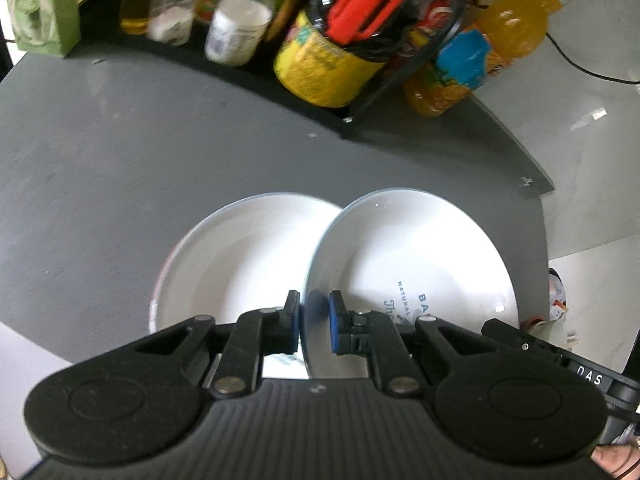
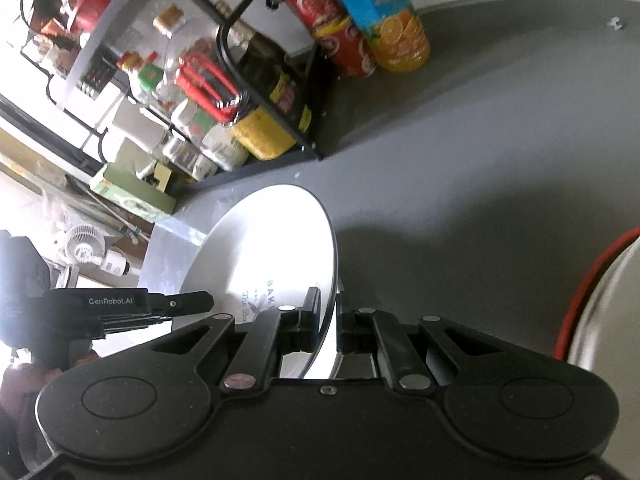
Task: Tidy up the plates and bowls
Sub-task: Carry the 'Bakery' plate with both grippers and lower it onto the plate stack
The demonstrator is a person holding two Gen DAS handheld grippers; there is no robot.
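A white plate with blue print [image 1: 420, 256] hangs tilted above the grey table [image 1: 120, 160]. My left gripper [image 1: 316, 320] is shut on its left rim. The right gripper's body [image 1: 580, 376] reaches the plate's far right edge. In the right wrist view the same printed plate [image 2: 272, 248] stands on edge, and my right gripper [image 2: 328, 316] is shut on its rim. The left gripper's finger [image 2: 188, 300] meets the plate's opposite side. A second white plate [image 1: 240, 260] lies flat on the table, partly under the held one.
A black wire rack [image 1: 400, 80] crammed with jars and bottles lines the table's back, with an orange juice bottle [image 1: 480, 52] beside it and a green box [image 1: 40, 4] at far left. A red-rimmed dish [image 2: 592, 300] sits at the right. The table edge [image 1: 544, 208] drops to pale floor.
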